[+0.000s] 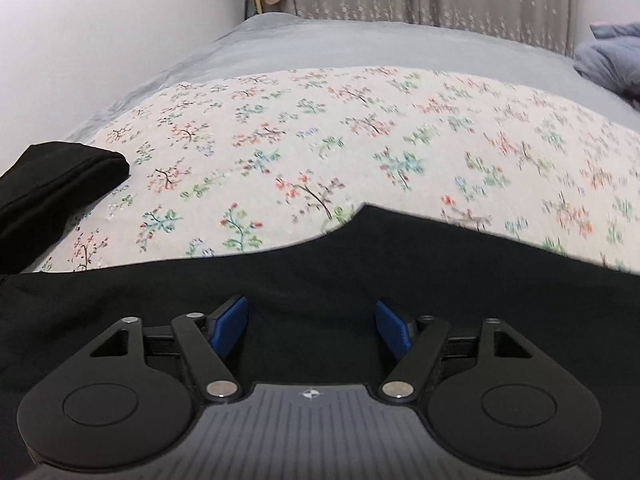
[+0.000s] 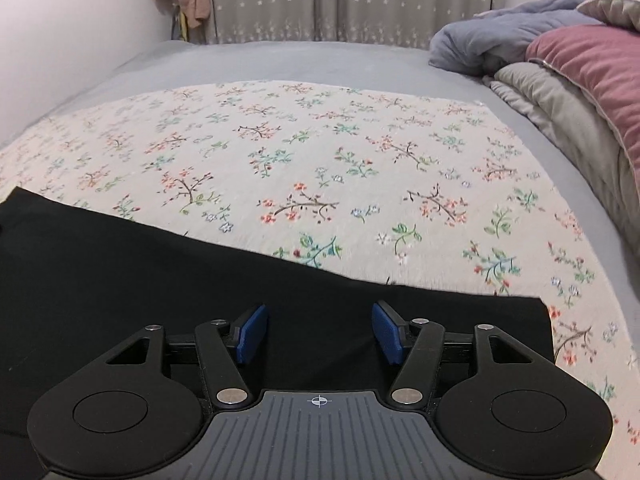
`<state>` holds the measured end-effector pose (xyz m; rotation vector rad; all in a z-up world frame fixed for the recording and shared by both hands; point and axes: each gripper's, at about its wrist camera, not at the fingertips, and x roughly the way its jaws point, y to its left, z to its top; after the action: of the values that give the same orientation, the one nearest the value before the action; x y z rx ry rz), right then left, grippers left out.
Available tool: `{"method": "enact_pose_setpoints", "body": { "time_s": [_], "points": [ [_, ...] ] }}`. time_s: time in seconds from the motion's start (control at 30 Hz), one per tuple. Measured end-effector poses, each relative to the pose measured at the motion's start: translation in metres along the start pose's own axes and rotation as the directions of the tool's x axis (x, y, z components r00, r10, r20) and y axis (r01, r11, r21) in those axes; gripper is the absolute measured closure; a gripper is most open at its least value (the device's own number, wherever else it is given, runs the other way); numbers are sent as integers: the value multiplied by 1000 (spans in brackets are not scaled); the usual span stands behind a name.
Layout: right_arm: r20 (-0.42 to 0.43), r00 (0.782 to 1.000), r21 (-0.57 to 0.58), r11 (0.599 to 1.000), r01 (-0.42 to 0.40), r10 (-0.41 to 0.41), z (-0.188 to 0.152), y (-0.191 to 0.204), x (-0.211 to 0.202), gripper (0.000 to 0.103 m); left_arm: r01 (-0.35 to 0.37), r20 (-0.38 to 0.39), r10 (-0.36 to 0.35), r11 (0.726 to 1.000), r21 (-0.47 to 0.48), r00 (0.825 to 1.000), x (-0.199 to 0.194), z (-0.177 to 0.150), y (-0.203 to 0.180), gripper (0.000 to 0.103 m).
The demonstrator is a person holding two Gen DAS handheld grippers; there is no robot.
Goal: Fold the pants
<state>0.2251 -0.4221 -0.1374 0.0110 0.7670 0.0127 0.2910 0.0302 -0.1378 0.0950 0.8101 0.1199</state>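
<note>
**Pants flat under both claws**

Pants lay black across the near edge of the flowered cloth on the grey bed. My left gripper hung over them with jaws spread wide, nothing pinched between the blue pads. My right gripper was likewise parted above the fabric near its square right corner. Another dark piece sat off to the left, perhaps a folded leg; I couldn't tell. Pillows were heaped at the right.
</note>
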Motion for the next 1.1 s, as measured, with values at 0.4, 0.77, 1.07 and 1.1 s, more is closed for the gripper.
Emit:
{"method": "enact_pose_setpoints", "body": {
  "time_s": [0.4, 0.77, 1.07, 1.1],
  "points": [
    [5, 999, 126, 991, 53, -54, 14, -43, -45, 40, 114, 5, -114, 983, -145, 993, -2, 34, 31, 17],
    [64, 998, 299, 954, 3, -23, 6, -111, -62, 40, 161, 12, -161, 987, 18, 987, 25, 42, -2, 24],
    [6, 1000, 303, 953, -15, 14, -8, -124, -43, 61, 85, 56, -96, 983, 165, 994, 33, 30, -28, 87],
    [-5, 1000, 295, 955, -4, 6, -8, -122, -40, 78, 83, 59, -93, 983, 161, 994, 32, 30, -27, 87]
  ]
}}
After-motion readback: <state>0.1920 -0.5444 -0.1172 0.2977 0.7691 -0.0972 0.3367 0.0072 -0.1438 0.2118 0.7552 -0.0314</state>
